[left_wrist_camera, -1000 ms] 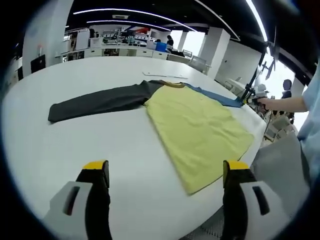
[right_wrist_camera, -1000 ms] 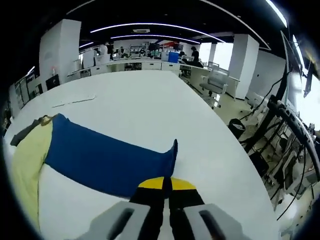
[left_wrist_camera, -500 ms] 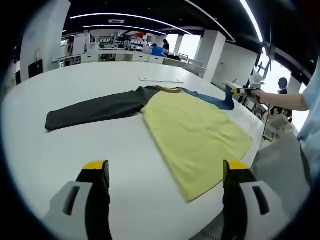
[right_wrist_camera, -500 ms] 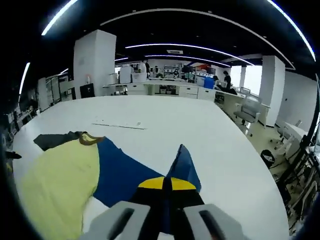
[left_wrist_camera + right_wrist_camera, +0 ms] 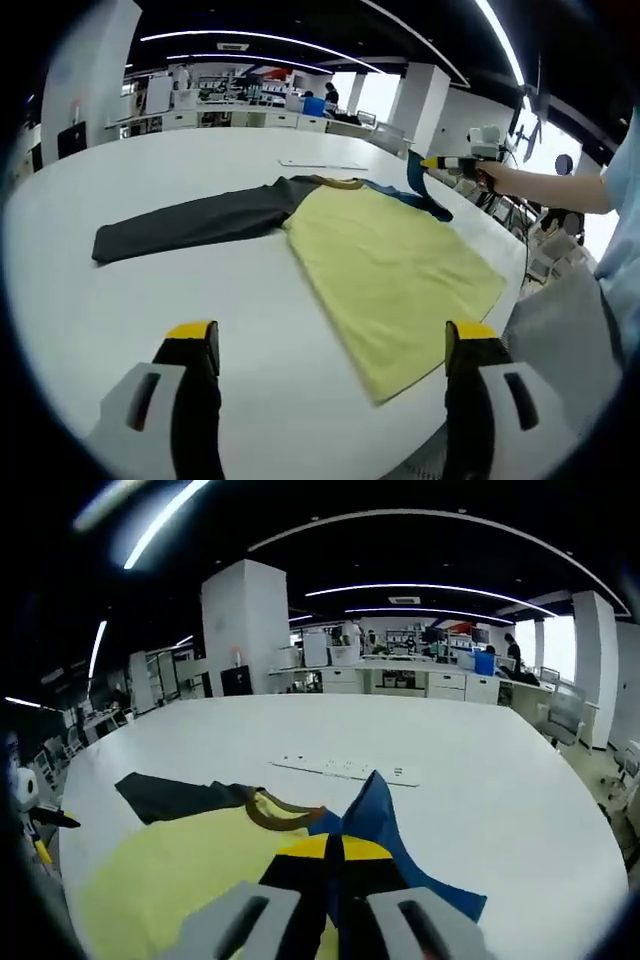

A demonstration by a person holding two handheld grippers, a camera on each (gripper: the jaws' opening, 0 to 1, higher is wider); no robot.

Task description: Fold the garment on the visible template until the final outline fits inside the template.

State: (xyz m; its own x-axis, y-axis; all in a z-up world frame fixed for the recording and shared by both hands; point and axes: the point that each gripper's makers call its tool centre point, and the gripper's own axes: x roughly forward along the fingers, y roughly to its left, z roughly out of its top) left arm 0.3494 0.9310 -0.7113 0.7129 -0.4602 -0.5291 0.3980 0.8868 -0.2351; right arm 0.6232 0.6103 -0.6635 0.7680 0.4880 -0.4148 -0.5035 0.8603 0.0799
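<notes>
Garment [image 5: 390,260] lies spread on the white table [image 5: 150,300], yellow body near the right edge; its blue sleeve [image 5: 375,815] is lifted higher than half a second ago and now hangs over the body. Right gripper [image 5: 333,865] – jaws together, clamped on the sleeve end. Left gripper [image 5: 330,345] hovers with jaws wide apart, touching nothing. Grey sleeve [image 5: 190,215] lies flat – no template outline is clear to me

The right gripper [image 5: 330,865] hid the blue sleeve's [image 5: 375,810] cuff; marks on the white strip [image 5: 345,769] were too small to read.
</notes>
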